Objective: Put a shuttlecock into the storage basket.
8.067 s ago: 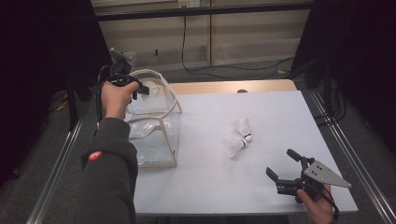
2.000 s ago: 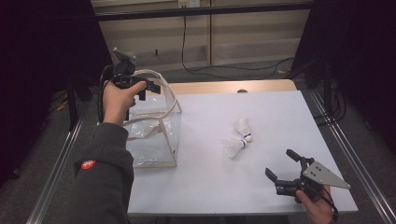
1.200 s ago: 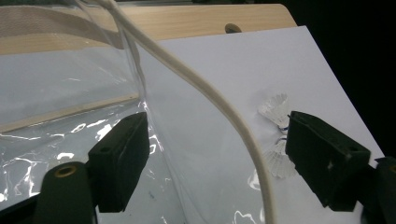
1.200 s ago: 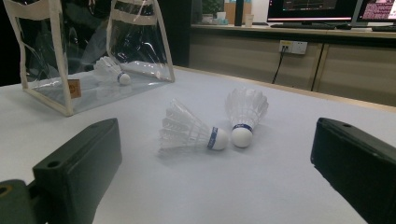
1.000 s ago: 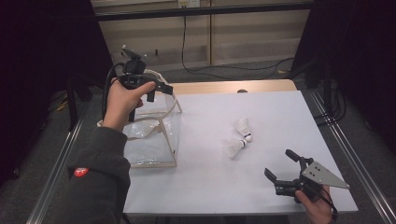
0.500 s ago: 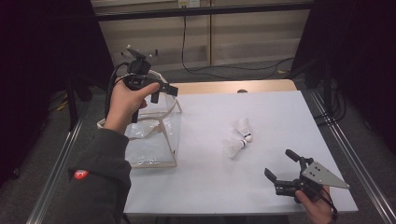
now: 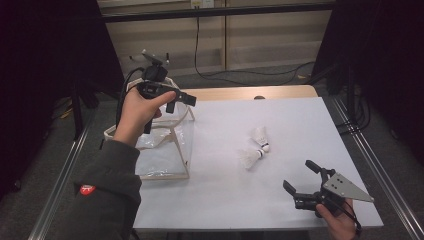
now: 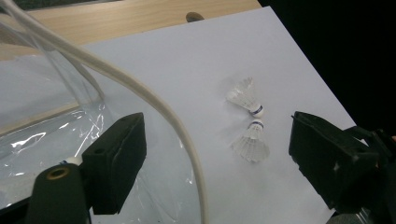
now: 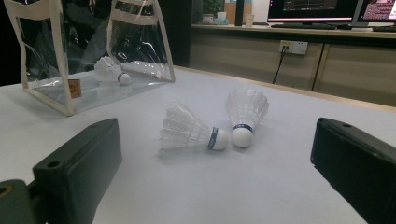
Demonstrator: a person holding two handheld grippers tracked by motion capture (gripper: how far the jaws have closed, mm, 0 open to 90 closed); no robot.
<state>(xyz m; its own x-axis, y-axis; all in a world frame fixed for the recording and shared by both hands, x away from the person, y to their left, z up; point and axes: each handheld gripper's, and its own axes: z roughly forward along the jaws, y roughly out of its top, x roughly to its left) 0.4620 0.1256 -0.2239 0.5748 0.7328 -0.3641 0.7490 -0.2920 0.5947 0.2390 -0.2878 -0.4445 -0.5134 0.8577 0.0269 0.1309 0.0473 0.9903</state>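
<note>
The left gripper point(image 7: 181, 101) has its jaws spread wide with nothing between the pads; in the left gripper view one white handle cord point(image 8: 154, 100) of the bag curves up between them without touching either. Eight seconds ago this gripper hung low over the mouth of the clear bag point(image 7: 159, 150), pointing down into it. Since then it has come up and swung toward the middle of the table, so it now sits above the bag's near right corner with the jaws aimed out over the white tabletop point(image 7: 280, 130). The person's left hand point(image 7: 136, 111) and dark sleeve point(image 7: 107, 195) have shifted with it, the forearm reaching farther in from the bottom edge.

The right gripper point(image 7: 301, 180) also stands open and empty, low over the table's near right corner. It is in the same place as in every earlier picture, held by the right hand point(image 7: 340, 222).

Two white shuttlecocks point(image 7: 255, 147) lie on their sides in the middle of the table, cork ends touching or nearly so, well apart from both grippers; they have not moved. A third shuttlecock point(image 9: 111, 70) lies on the floor of the bag, which stands at the table's left edge as before.
</note>
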